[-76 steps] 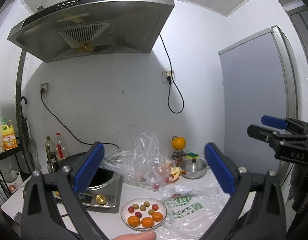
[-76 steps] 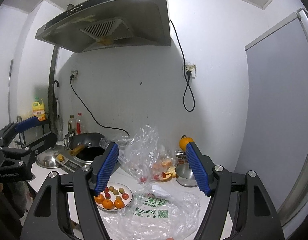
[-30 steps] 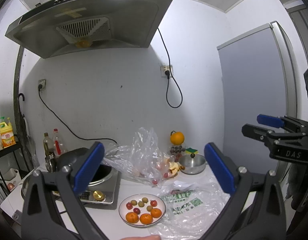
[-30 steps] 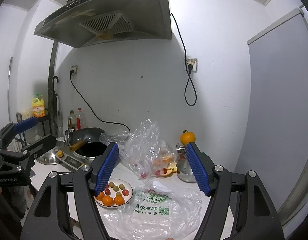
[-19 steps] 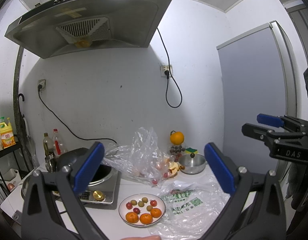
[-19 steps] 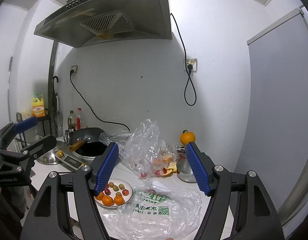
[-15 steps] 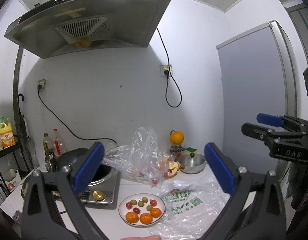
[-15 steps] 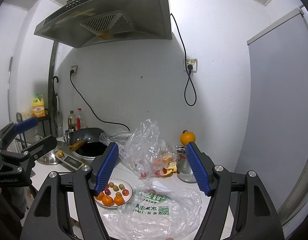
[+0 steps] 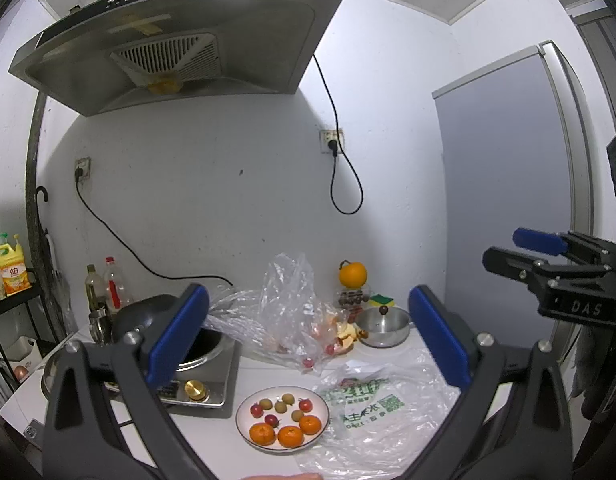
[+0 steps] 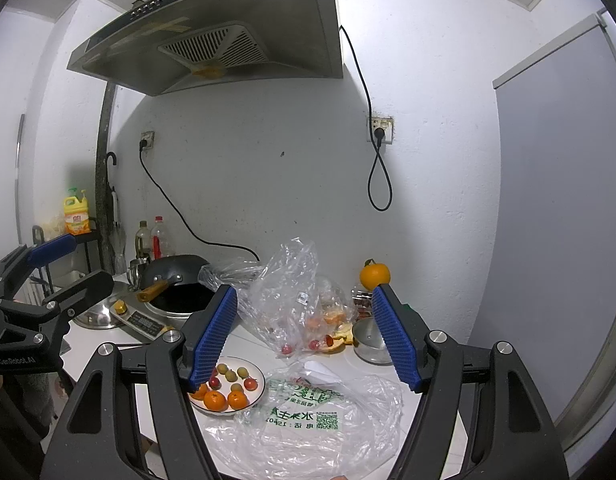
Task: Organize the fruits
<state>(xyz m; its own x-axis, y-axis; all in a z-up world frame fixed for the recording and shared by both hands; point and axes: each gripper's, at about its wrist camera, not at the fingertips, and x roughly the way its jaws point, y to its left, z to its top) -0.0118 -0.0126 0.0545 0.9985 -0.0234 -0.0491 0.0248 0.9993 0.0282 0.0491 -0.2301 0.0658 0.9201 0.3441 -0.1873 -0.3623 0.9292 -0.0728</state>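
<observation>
My left claw [image 9: 308, 340] is spread wide with nothing between its blue pads [image 9: 175, 336], held level above the near edge of the tabletop [image 9: 211, 440]. My right claw [image 10: 305, 336] is spread too, also empty, tipped slightly downward; from the left camera I see it off to the right, well apart from the fruit.

The plate [image 9: 243, 420] sits on the tabletop in front of me, just beside the stove [image 9: 211, 392]. On it lie three oranges [image 9: 290, 436] along the near rim, with small red fruits [image 9: 256, 410] and small green ones [image 9: 280, 407] behind them. From the right camera the same plate [image 10: 259, 390] shows partly behind my left-hand pad.

To the right of the plate, touching its edge, a flat printed bag [image 9: 372, 404] is spread on the tabletop. Behind the plate a crumpled clear bag [image 9: 283, 312] stands up, with a few red and orange fruits showing through near its base. Peel [image 9: 348, 336] lies between that bag and a small steel pot [image 9: 382, 326]. One big orange [image 9: 352, 275] sits higher up, near the wall, on something I cannot make out.

A black wok [image 10: 179, 276] rests on the stove.
</observation>
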